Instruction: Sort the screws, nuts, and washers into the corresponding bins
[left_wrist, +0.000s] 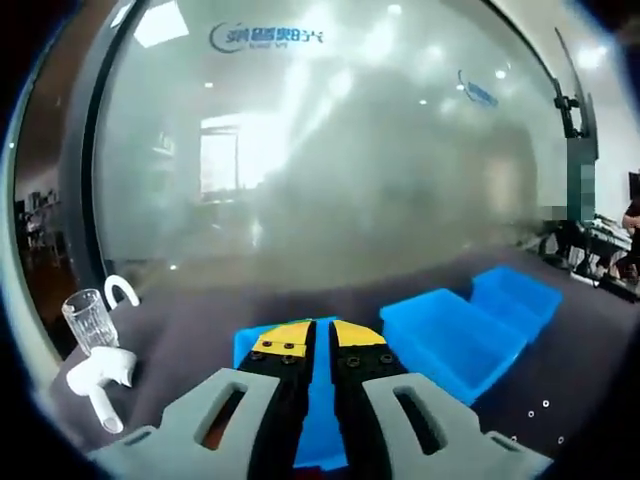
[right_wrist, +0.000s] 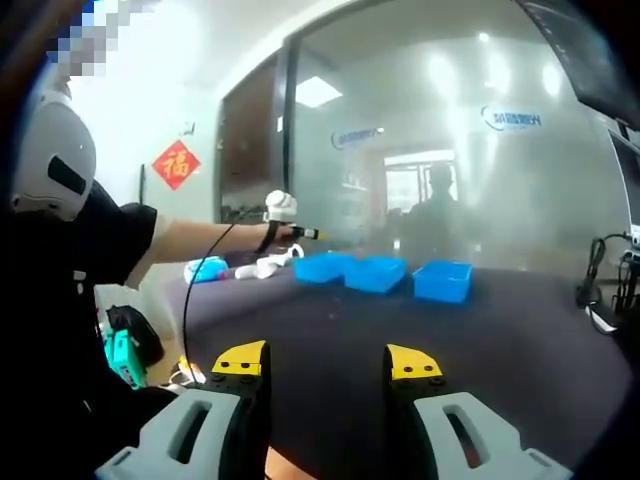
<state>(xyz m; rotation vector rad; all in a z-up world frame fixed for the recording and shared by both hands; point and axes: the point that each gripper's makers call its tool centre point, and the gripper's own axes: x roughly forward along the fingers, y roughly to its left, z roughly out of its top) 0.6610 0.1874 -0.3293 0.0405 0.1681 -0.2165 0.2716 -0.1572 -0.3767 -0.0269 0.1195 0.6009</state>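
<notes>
Blue bins (left_wrist: 455, 335) wait: left tongs (left_wrist: 321, 340) nearly closed over one, seemingly empty; right tongs (right_wrist: 327, 362) gape empty, needing hardware.

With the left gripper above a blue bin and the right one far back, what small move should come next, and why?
Probably open the left gripper a little. Its jaws look closed and hang over the nearest blue bin, so any part held would fall in; no part can be made out between them. Small loose parts lie on the dark table. The right gripper is open.
</notes>
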